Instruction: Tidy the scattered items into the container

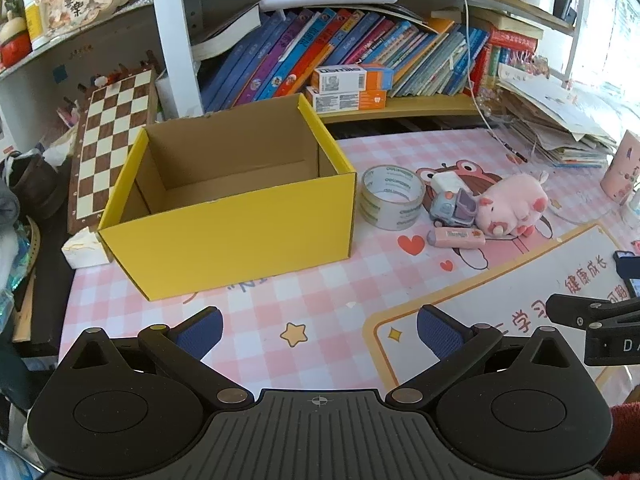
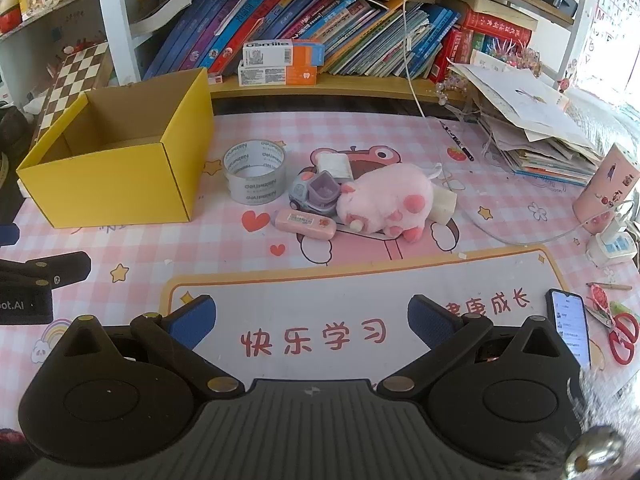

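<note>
Your left gripper (image 1: 319, 332) and right gripper (image 2: 311, 320) both hang with jaws spread wide, holding nothing, over the pink checked table (image 2: 360, 272). Farther off, right of the open yellow cardboard box (image 2: 112, 184), lie the flat pink eraser case (image 2: 305, 222), grey toy truck (image 2: 314, 194), pink plush pig (image 2: 386, 200) and clear tape roll (image 2: 255, 176), the roll nearest the box.

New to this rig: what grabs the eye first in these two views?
The open yellow cardboard box, empty as far as visible, stands at the mat's left. Right of it cluster a tape roll, toy truck and pink plush pig. Both grippers, left gripper and right gripper, hang open, holding nothing.
</note>
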### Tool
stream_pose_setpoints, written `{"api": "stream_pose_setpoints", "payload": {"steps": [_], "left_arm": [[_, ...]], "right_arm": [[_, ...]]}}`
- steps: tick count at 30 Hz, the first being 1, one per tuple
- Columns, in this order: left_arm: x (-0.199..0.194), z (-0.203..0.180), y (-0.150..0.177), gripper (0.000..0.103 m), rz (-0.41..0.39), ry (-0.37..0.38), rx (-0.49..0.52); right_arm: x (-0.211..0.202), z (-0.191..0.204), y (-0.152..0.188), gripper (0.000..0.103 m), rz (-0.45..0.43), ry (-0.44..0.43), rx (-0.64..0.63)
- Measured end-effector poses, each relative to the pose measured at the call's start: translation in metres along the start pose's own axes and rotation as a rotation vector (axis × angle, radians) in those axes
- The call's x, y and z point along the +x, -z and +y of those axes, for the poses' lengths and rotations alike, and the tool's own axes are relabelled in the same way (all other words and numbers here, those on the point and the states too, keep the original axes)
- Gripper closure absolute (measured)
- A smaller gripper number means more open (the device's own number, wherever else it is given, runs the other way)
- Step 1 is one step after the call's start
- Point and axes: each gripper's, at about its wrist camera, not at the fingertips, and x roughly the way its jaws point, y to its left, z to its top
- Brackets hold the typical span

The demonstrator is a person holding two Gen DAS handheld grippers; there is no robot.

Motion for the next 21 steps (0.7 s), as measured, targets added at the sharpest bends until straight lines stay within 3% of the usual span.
{"api": "stream_pose_setpoints", "payload": {"steps": [21], "left_arm": [[0.0034, 0.0024, 0.0024, 0.0, 0.014, 0.002, -0.017]], "right_arm": [[0.0048, 0.0025, -0.0003, 0.0, 0.015, -0.001, -0.003]]}}
